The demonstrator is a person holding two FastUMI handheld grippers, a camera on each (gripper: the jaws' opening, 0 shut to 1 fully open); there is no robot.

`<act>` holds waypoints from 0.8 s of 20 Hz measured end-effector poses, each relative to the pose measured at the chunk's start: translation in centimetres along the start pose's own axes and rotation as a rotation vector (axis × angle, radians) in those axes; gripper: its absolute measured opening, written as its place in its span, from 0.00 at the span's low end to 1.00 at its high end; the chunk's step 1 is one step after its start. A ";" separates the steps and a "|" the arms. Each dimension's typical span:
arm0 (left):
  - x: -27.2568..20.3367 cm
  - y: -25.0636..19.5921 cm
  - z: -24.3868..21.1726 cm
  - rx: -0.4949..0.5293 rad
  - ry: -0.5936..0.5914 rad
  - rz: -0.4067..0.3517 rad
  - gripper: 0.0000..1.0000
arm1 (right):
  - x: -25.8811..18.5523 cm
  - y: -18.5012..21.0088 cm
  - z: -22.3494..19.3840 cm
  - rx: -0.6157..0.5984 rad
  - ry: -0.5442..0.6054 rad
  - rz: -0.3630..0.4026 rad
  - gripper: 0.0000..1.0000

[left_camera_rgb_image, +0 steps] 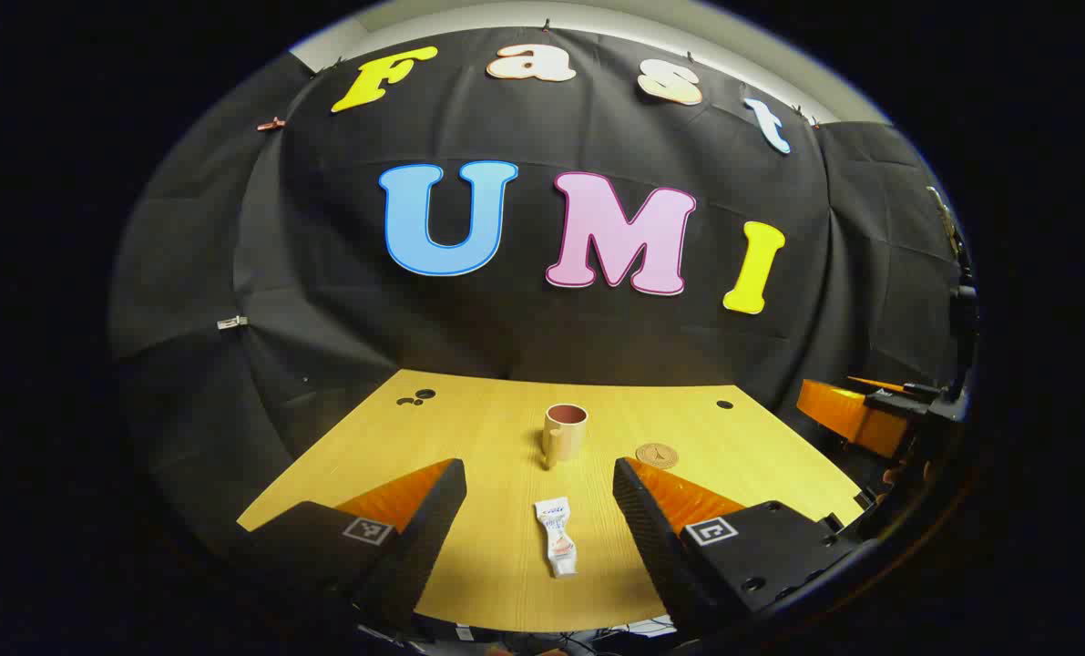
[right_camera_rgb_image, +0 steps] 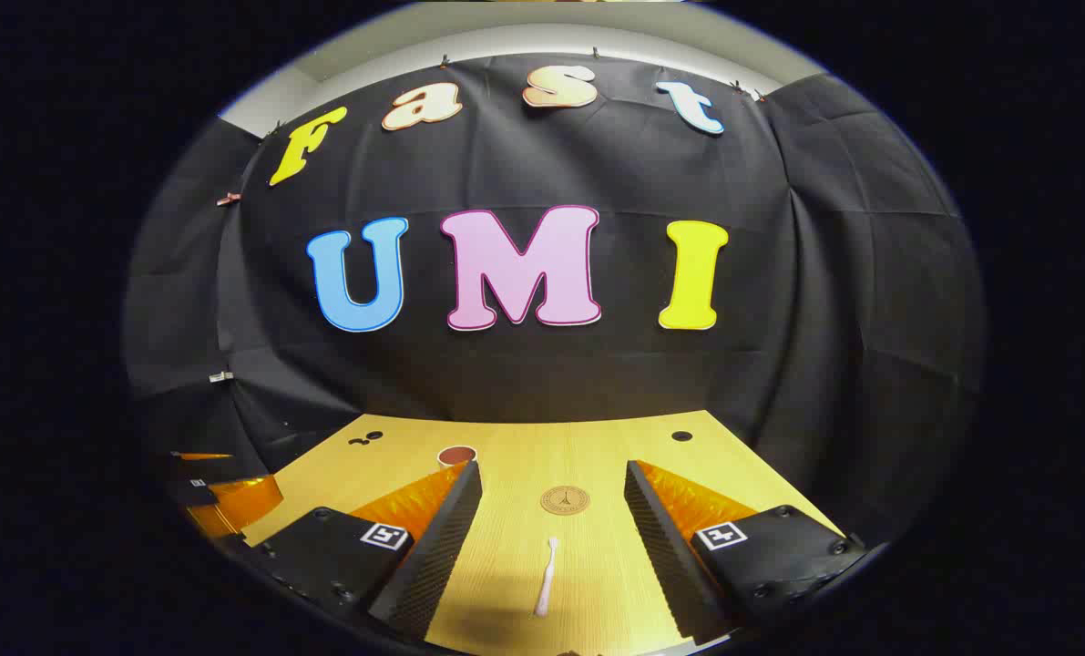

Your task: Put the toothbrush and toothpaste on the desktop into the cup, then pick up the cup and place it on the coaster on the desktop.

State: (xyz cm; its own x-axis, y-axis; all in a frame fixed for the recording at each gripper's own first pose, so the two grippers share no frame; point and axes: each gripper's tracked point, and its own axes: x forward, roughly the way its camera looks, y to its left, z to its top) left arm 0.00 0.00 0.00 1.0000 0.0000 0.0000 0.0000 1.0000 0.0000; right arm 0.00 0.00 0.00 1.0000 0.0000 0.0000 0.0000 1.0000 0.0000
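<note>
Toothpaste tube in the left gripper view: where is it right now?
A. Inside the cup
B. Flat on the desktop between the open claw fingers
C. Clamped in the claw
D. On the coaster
B: the toothpaste tube lies flat on the desktop, between the left claw's spread fingers and untouched, nearer the camera than the cup.

Left gripper (left_camera_rgb_image: 538, 497): ribbed fingers (left_camera_rgb_image: 424, 533) (square markers, screws).

both views look forward over the desk (left_camera_rgb_image: 506, 565), sharing the coaster (right_camera_rgb_image: 565, 499).
</note>
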 end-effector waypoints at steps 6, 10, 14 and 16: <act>2.1 -1.0 0.2 0.022 0.009 -0.017 1.00 | 2.7 -2.2 -0.2 0.014 0.009 -0.031 0.97; 3.5 -1.8 -0.6 -0.027 0.041 -0.009 1.00 | 3.6 -3.4 -0.6 -0.005 0.017 -0.038 0.98; 4.2 -2.2 -1.7 -0.049 0.066 0.001 1.00 | 4.2 -4.4 -1.2 -0.003 0.038 -0.036 0.97; 4.6 -2.3 -2.0 -0.043 0.072 0.005 1.00 | 4.6 -4.7 -1.7 -0.011 0.053 -0.033 0.98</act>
State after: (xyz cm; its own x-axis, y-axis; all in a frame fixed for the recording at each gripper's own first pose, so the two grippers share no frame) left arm 4.60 -2.25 -1.96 0.9974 0.0030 -0.0723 -0.0061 0.9991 -0.0426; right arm 4.59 -4.71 -1.68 0.9981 -0.0333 -0.0528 0.0327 0.9994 -0.0116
